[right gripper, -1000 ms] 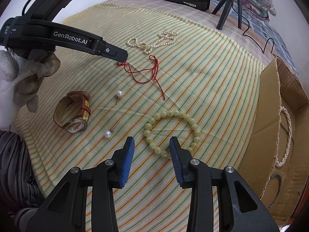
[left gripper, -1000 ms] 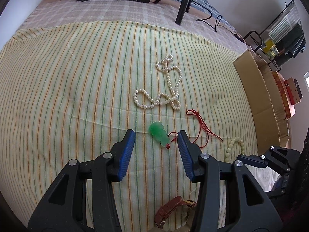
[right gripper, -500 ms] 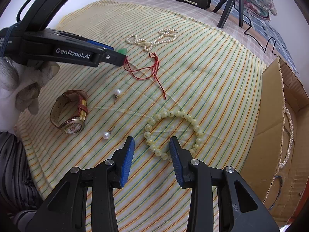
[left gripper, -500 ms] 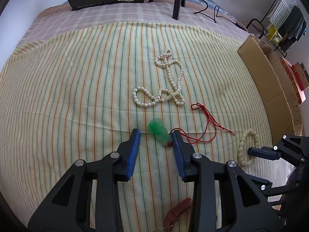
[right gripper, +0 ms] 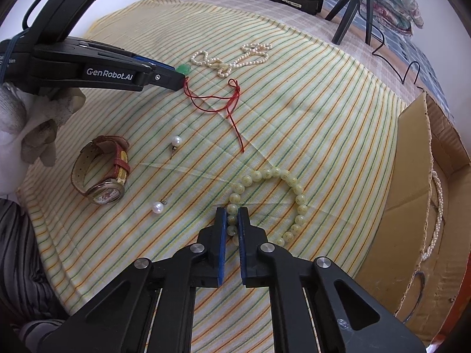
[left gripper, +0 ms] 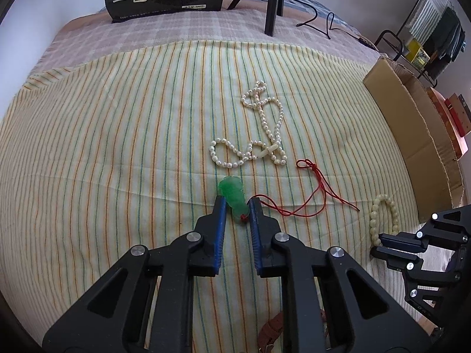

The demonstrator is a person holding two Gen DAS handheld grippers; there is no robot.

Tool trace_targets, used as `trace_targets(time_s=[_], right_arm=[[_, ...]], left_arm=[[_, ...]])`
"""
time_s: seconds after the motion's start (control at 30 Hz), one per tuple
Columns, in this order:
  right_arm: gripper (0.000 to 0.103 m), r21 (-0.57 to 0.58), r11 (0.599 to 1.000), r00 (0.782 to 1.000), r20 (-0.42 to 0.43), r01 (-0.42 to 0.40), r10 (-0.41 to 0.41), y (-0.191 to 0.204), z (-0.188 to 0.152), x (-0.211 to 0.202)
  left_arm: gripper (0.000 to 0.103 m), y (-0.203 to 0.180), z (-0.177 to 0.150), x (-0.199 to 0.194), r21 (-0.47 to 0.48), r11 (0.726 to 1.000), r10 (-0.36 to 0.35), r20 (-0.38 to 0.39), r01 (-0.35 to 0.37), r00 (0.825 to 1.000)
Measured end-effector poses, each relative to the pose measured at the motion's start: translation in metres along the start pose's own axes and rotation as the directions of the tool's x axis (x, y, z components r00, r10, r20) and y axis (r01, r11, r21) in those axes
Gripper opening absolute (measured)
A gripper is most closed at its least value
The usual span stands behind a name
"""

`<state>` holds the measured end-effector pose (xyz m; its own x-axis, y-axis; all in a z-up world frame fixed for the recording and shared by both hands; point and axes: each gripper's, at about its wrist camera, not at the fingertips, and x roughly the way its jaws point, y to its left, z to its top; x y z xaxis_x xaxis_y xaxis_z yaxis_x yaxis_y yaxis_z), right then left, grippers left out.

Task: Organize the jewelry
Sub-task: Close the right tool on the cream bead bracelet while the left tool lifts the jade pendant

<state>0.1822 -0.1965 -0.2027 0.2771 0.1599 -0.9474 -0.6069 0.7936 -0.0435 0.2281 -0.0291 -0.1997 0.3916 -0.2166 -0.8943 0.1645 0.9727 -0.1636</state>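
I have both grasps made on the striped bed: my left gripper (left gripper: 237, 207) has just been closing its jaws onto the green pendant (left gripper: 232, 195); my right gripper (right gripper: 231, 219) pinches the bead bracelet (right gripper: 266, 203); next, I judge, comes lifting both toward the cardboard box (right gripper: 412, 176).

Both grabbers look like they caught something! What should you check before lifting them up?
1. Left gripper closed on the green pendant, jaws just closing: ok.
2. Right gripper closed on the bead bracelet, jaws just closing: ok.
3. Red cord free of the pearl necklace: ok, they lie apart.
4. Striped cloth not pinched with the pendant: cannot tell.
5. Cardboard box open for dropping: ok.
6. Watch and pearl earrings clear of both grips: ok.
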Motion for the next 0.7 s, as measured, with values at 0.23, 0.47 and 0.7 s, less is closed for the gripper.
trace_targets(time_s=[0.23, 0.47, 0.7], right_arm=[[0.006, 0.053, 0.997, 0.997, 0.055, -0.055, 0.052, -0.004, -0.004, -0.018], [0.006, 0.085, 0.994, 0.991, 0.116, -0.073, 0.063, -0.002, -0.006, -0.040], [0.006, 0.102, 0.992, 0.984, 0.165, -0.078, 0.060, -0.001, -0.007, -0.059]], left_arm=[[0.011, 0.004, -0.003, -0.014, -0.011, 1.000, -0.008, 0.026, 0.008, 1.000], [0.011, 0.006, -0.005, -0.034, -0.013, 1.000, -0.021, 0.071, 0.022, 0.997], [0.011, 0.009, -0.005, -0.060, -0.019, 0.999, -0.030, 0.120, 0.033, 0.992]])
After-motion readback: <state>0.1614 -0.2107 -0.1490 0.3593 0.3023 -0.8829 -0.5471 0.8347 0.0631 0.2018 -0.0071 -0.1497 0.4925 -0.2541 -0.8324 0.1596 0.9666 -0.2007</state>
